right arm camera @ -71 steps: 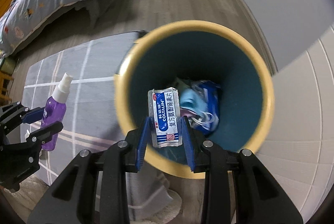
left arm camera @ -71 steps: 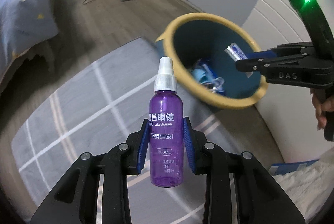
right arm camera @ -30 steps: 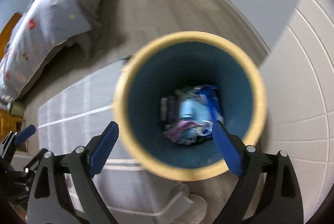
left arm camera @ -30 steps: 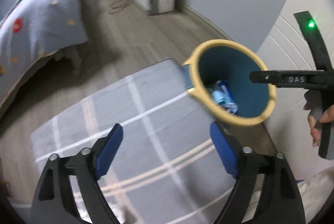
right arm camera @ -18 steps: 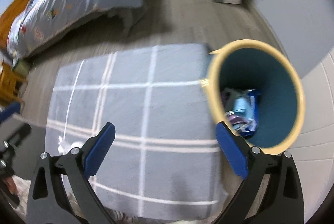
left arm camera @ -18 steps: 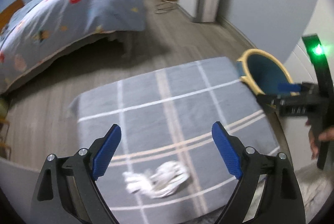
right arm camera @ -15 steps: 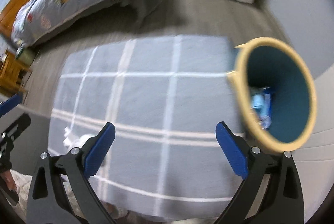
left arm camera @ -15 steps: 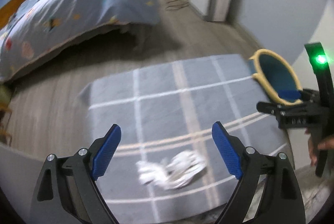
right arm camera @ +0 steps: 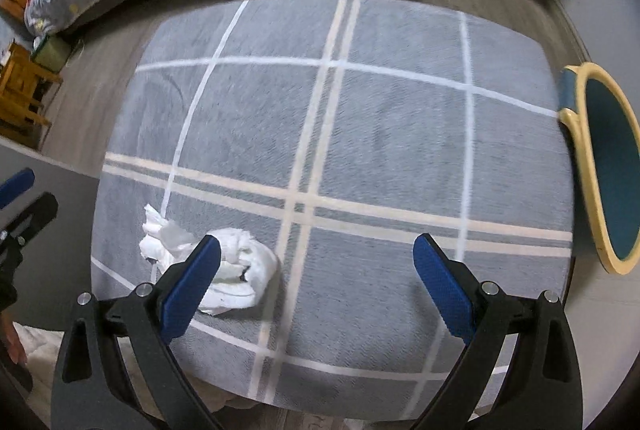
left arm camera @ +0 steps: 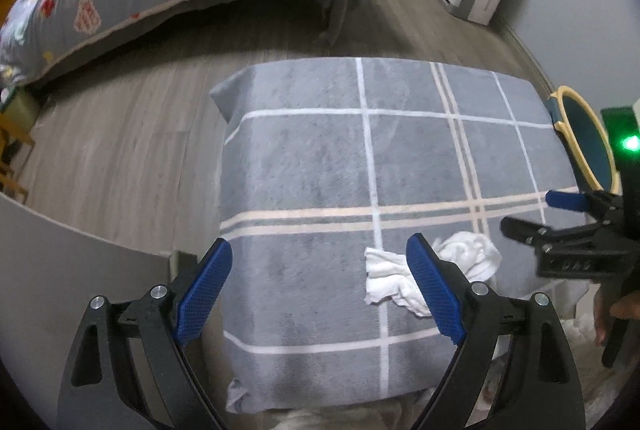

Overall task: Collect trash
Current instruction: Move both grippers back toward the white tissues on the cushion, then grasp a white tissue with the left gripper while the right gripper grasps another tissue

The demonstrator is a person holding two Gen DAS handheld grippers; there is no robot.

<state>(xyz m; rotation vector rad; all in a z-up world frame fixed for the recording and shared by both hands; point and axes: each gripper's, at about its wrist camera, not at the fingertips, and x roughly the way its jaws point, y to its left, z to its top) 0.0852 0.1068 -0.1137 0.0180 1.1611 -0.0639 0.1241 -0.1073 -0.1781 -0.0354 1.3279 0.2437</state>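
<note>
Crumpled white tissue wad (right arm camera: 224,276), loose and lumpy, flat on the grey plaid rug, partly behind the left finger of the right gripper (right arm camera: 316,290) and behind the right finger of the left gripper (left arm camera: 320,290). Teal bin with yellow rim (right arm camera: 592,185), far right of both grippers, off the rug edge, mouth seen obliquely, contents not visible.

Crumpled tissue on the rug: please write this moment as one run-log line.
left gripper: open, empty | right gripper: open, empty | crumpled tissue: on rug | bin: right edge

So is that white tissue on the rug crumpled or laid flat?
Crumpled. The white tissue sits bunched in uneven folds on the grey rug.
</note>
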